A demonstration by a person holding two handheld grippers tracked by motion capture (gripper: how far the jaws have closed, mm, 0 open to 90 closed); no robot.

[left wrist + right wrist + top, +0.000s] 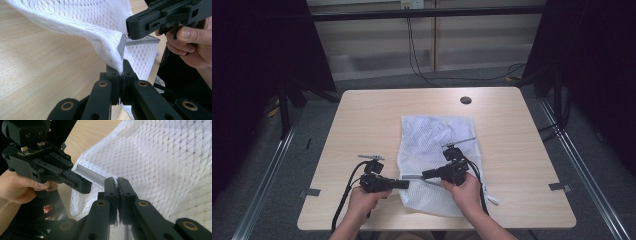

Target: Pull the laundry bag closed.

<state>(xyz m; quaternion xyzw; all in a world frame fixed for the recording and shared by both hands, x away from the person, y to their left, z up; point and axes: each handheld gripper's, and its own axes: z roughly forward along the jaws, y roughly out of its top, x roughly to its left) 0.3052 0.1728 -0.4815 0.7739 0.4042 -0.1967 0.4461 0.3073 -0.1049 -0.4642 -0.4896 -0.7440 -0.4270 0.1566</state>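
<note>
Between both grippers: white mesh bag [437, 150], flat on table [362, 120], near edge lifted. Left gripper [122, 65] clamped on bag's edge; right gripper [117, 181] pinching grey zipper strip [91, 176] just beside it.

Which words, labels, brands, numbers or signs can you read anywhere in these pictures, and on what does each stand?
None can be read.
The white mesh laundry bag, the wooden table and both black grippers, left and right, bear no legible print.
A small white wall plate beyond the table is too small to read.
</note>
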